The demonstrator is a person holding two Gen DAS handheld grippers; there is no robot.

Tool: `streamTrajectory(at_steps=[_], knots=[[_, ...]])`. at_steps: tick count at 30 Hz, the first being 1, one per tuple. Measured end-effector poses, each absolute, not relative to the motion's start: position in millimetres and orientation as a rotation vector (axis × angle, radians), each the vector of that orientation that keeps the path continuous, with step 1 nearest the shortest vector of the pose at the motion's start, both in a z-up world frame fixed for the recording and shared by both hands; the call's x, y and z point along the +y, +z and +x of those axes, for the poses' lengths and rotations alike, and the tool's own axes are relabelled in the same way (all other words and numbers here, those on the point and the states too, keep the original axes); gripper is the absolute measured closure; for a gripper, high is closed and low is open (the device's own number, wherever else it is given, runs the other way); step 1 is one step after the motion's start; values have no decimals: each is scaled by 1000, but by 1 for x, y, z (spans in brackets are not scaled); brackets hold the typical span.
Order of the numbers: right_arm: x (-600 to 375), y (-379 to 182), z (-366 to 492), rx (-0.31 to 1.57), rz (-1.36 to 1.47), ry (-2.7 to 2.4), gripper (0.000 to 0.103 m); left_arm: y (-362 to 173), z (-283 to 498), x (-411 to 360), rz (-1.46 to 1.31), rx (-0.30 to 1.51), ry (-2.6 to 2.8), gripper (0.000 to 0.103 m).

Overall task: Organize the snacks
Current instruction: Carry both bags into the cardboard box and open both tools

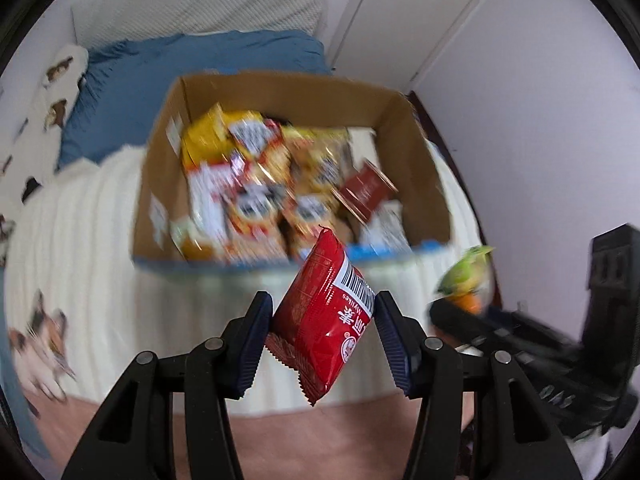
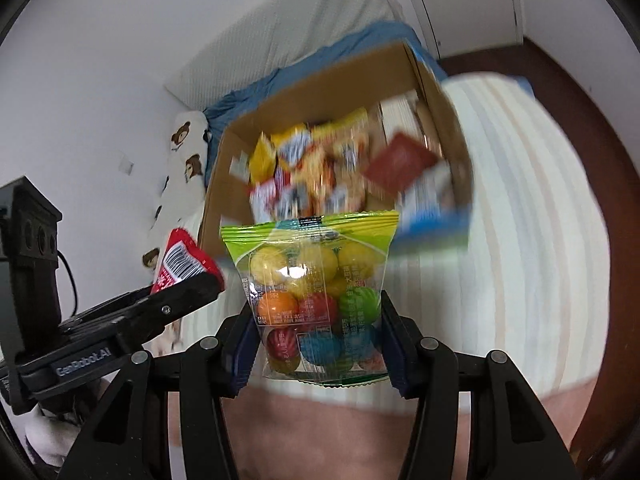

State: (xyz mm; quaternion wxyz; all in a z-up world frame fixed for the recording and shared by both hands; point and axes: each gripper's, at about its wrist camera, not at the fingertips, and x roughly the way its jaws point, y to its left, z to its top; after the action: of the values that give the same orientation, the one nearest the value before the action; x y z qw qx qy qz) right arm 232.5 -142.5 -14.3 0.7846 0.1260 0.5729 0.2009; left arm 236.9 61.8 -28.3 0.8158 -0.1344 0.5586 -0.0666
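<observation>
Cardboard box sits open-topped on a bed, on a cream ribbed blanket. A blue strip runs along the near rim of the box.

Box contents: a loose, overlapping pile of snack packets, blurred in both views. Yellow packets lie at the far left corner. Orange-and-white packets fill the middle. A dark red flat packet lies tilted toward the right side. White packets sit against the right wall. Printing on them cannot be read.

Left tongs: closed on a red snack packet, pads pressing on both sides of it. The packet stands tilted, barcode panel facing right, its upper end overlapping the near rim of the box in the left wrist view. It hangs in the air in front of the box, not inside it.

Right tongs: closed on a clear bag of coloured balls with a green top band. Balls inside are yellow, orange, red, green and blue. The bag is upright, its sealed top edge level with the near rim of the box in the right wrist view. It too is outside the box.

Each tool shows at the edge of the other's view, side by side.

Behind the box: a blue cover, a white headboard cushion, and a bear-print pillow.
</observation>
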Motion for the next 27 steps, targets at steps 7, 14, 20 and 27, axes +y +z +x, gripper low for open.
streamTrajectory(at_steps=[7,14,20,27], knots=[[-118,-30,314,1285,188,370,47,-57,321,109,-261,1261,-32,53],[-104,-74,352,1378,173,325,47,-116,369,138,-246,1409,29,52],[-95,-119,362,1518,195,300,35,-145,375,147,-232,1452,89,45],[-98,-125,361,1527,158,269,10,-157,376,142,-238,1462,57,13]])
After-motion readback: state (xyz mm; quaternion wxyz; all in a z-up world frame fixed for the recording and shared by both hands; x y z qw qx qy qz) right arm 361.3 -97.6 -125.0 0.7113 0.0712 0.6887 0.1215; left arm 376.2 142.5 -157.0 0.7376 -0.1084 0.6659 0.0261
